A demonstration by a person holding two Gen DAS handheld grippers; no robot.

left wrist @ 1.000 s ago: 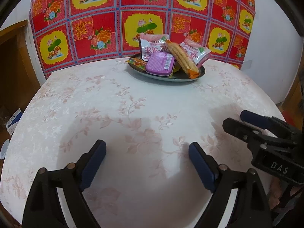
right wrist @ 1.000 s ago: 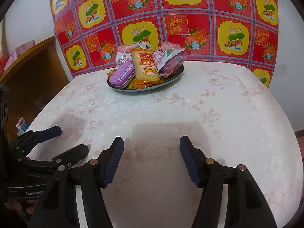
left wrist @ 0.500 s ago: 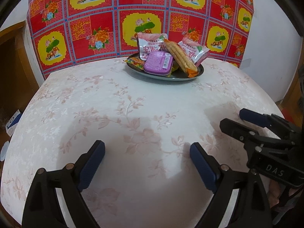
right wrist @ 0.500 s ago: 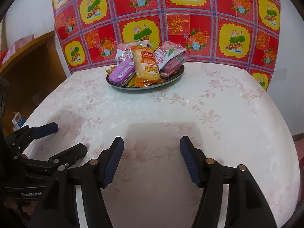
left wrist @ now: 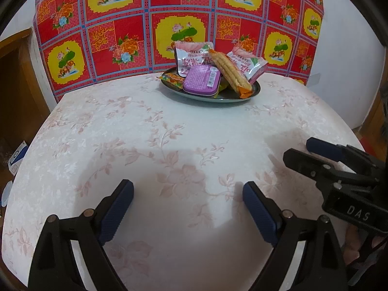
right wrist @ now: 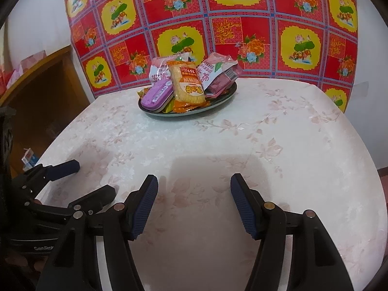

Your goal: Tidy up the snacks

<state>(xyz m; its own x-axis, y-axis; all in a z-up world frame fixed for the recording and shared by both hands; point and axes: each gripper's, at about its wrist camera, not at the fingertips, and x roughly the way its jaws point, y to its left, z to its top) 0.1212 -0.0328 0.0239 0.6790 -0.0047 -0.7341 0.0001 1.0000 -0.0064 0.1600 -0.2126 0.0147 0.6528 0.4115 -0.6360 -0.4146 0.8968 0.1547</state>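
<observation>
At the far end of the worktop [left wrist: 169, 133], just before the red flowered cloth [left wrist: 121, 36] on the wall: a dark plate [left wrist: 252, 94] heaped with snacks. On top, a purple tin [left wrist: 202, 82] lying flat, a long yellow cracker pack [left wrist: 230, 72] slanted beside it, two pink packets [left wrist: 191, 58] propped behind. Under these, smaller orange and green wrappers, too buried to name with any certainty. Nothing loose anywhere else on the pale flowered cover.

Almost nothing altered over the last second: same heap, same order, only a slight drift and tilt in both views. Probably a pause, then, with the sorting either finished or not yet begun; impossible to settle which from the heap alone.

Nearer in, the left hand-held gripper [left wrist: 188, 208] low over the near part of the worktop, jaws spread wide, nothing between the blue pads, aimed straight up the cover toward the plate. Well apart from every snack. Just to its right, the right hand-held gripper [right wrist: 194, 201] at much the same height and angle, likewise gaping and empty. Both side by side and roughly parallel, each visible at the edge of the other's view. At the far left, beyond the worktop edge, a wooden shelf [right wrist: 36, 92].
</observation>
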